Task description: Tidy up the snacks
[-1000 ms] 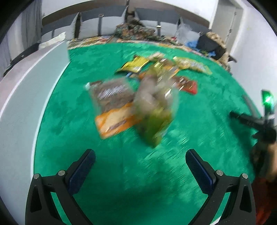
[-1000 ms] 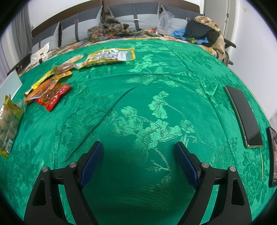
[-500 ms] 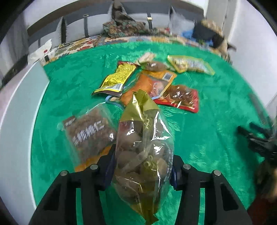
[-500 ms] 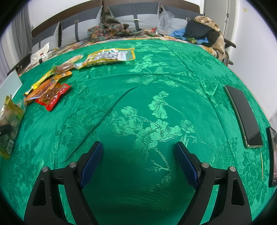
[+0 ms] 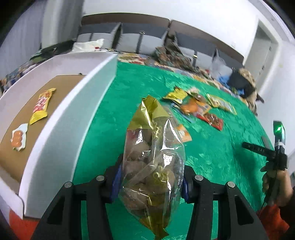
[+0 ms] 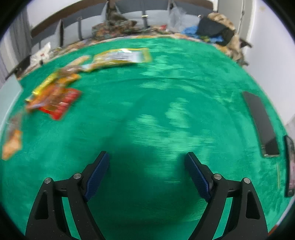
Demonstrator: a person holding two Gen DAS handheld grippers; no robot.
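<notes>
Green brocade cloth (image 6: 166, 114) covers the whole work surface under both my tools. Nearest to me, my left gripper (image 5: 150, 181) has its blue pads pressed against the sides of a clear snack bag with a gold top (image 5: 151, 166); the jaws have just closed in on it, and the bag stands upright between them, clear of the cloth, its gold tail hanging below the fingers. My right gripper (image 6: 145, 175) stands wide apart with nothing between its pads, only shadowed cloth beneath.

Just left of the held bag runs the white wall of an open box (image 5: 60, 133) with a brown floor; a red-and-yellow packet (image 5: 41, 105) and a small white-and-orange packet (image 5: 18, 138) lie inside it. At the right edge of the left view I see my right hand (image 5: 276, 184) holding its tool, a green light above it.

Farther out, a cluster of loose snack packets (image 5: 199, 109) lies on the cloth, blurred. Two dark phones (image 6: 260, 123) lie near the cloth's right edge. Beyond, grey cushions (image 6: 129, 13) and piled clothes line the wall.
</notes>
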